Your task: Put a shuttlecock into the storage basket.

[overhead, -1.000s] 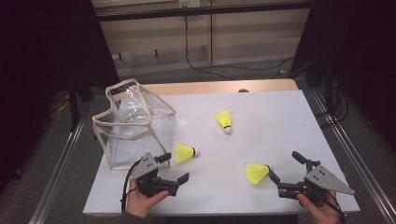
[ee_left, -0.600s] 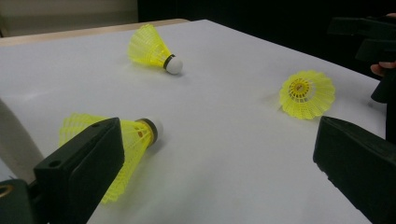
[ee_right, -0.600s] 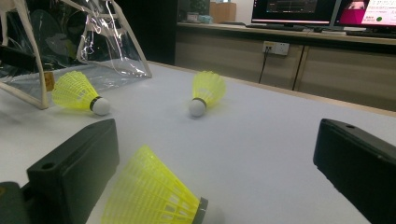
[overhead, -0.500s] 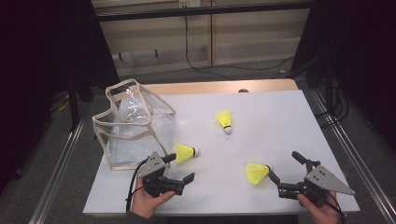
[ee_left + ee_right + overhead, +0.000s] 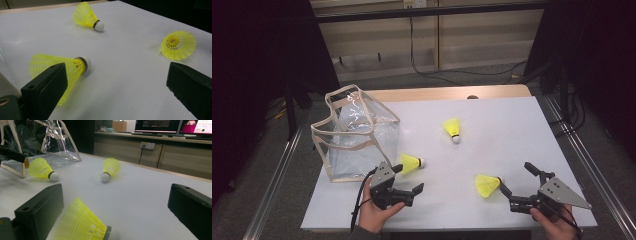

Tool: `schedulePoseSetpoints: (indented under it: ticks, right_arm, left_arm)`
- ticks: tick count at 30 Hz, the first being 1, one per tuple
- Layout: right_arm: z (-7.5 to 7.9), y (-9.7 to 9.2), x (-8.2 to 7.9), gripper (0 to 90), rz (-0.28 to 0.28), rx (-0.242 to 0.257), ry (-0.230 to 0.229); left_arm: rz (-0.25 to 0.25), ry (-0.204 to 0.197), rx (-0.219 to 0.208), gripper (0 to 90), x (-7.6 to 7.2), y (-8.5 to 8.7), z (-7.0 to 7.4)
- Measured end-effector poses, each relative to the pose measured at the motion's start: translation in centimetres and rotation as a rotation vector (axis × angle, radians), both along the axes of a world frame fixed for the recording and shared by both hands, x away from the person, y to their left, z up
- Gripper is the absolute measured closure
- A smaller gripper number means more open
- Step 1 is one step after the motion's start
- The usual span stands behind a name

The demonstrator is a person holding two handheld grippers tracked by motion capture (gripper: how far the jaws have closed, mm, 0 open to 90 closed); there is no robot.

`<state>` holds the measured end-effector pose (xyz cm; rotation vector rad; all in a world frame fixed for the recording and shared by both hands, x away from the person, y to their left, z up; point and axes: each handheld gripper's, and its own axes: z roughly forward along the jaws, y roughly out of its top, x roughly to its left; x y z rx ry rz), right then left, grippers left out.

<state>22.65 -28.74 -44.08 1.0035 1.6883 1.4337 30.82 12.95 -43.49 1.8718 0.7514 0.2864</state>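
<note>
Clear bag (image 5: 354, 137) far left, w/ left gripper (image 5: 408, 181) jaws wide beside near shuttlecock (image 5: 411, 163) – one jaw alongside its skirt; closing off-centre could crush it. Right gripper (image 5: 518, 181) also wide by right shuttlecock (image 5: 486, 185) – a nudge may roll it.

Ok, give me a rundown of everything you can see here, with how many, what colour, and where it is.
shuttlecocks: 3, yellow with white tips, lying on the table; one by the bag near the left gripper, one mid-table, one just ahead of the right gripper
bag: 1, clear plastic with beige trim, open top, left side of the table
table: 1, white top with a wooden far edge
cables: several, black, on the floor beyond the table
monitors: 2, lit, far background in the right gripper view
left gripper: 1, black, jaws open, held in a hand at the near left edge
right gripper: 1, black with a grey plate, jaws open, held in a hand at the near right edge
</note>
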Motion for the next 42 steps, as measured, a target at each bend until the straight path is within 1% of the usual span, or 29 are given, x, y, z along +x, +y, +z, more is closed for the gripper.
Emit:
schedulePoseSetpoints:
  ticks: [2, 4, 5, 7, 9, 11, 14, 15, 17, 19, 22, 23, 25, 31, 35, 38, 39, 41, 42]
  right_arm:
    - [0.0, 0.0, 0.0, 0.2, 0.001, 0.000, 0.000]
    - [0.0, 0.0, 0.0, 0.2, 0.003, 0.001, 0.000]
    - [0.0, 0.0, 0.0, 0.2, 0.003, 0.001, 0.000]
    - [0.0, 0.0, 0.0, 0.2, 0.003, 0.001, 0.001]
    - [0.0, 0.0, 0.0, 0.2, 0.003, 0.000, 0.001]
    - [0.0, 0.0, 0.0, 0.2, 0.004, 0.000, 0.000]
    - [0.0, 0.0, 0.0, 0.2, 0.004, 0.001, 0.000]
    - [0.0, 0.0, 0.0, 0.2, 0.004, 0.000, 0.001]
    - [0.0, 0.0, 0.0, 0.2, 0.005, 0.001, -0.001]
    - [0.0, 0.0, 0.0, 0.2, 0.005, -0.001, -0.001]
    - [0.0, 0.1, 0.0, 0.3, 0.007, -0.003, 0.002]
    - [0.0, 0.1, 0.0, 0.3, 0.009, -0.004, 0.002]
    - [0.0, 0.1, 0.0, 0.3, 0.008, -0.004, 0.001]
    - [0.0, 0.0, 0.0, 0.3, 0.010, -0.004, -0.002]
    - [0.0, 0.1, 0.0, 0.3, 0.010, -0.006, 0.000]
    - [0.0, 0.1, 0.0, 0.3, 0.013, -0.010, -0.002]
    - [0.0, 0.1, 0.0, 0.3, 0.013, -0.012, -0.002]
    - [0.0, 0.1, 0.0, 0.3, 0.013, -0.011, -0.002]
    - [0.0, 0.1, 0.0, 0.3, 0.013, -0.010, -0.001]
  left_arm:
    - [0.008, 0.000, 0.004, 3.3, 0.1, -0.1, -0.1]
    - [0.019, -0.011, 0.010, 3.3, 0.1, -0.4, 0.0]
    - [0.019, -0.011, 0.010, 3.3, 0.1, -0.4, 0.0]
    - [0.034, -0.009, 0.012, 3.2, 0.2, -0.6, -0.1]
    - [0.051, -0.006, 0.025, 3.2, 0.3, -0.7, -0.2]
    - [0.063, -0.013, 0.018, 3.2, 0.3, -0.9, -0.3]
    - [0.086, -0.022, 0.030, 3.1, 0.3, -1.1, -0.2]
    - [0.095, -0.021, 0.023, 3.1, 0.3, -1.2, -0.3]
    - [0.100, -0.022, 0.029, 3.1, 0.4, -1.4, -0.3]
    - [0.102, -0.021, 0.025, 3.1, 0.4, -1.6, -0.3]
    - [0.106, -0.030, 0.039, 2.6, 0.4, -2.0, -0.3]
    - [0.116, -0.033, 0.045, 2.6, 0.4, -2.1, -0.3]
    - [0.119, -0.034, 0.033, 2.5, 0.4, -2.3, -0.3]
    - [0.134, -0.063, 0.041, 2.5, 0.3, -2.5, 0.1]
    - [0.178, -0.080, 0.053, 2.4, 0.3, -2.5, 0.1]
    - [0.185, -0.081, 0.050, 2.3, 0.4, -2.5, 0.3]
    - [0.197, -0.080, 0.052, 2.5, 0.4, -2.5, 0.3]
    - [0.208, -0.075, 0.062, 2.4, 0.5, -2.5, 0.2]
    - [0.215, -0.080, 0.072, 2.4, 0.5, -2.5, 0.2]
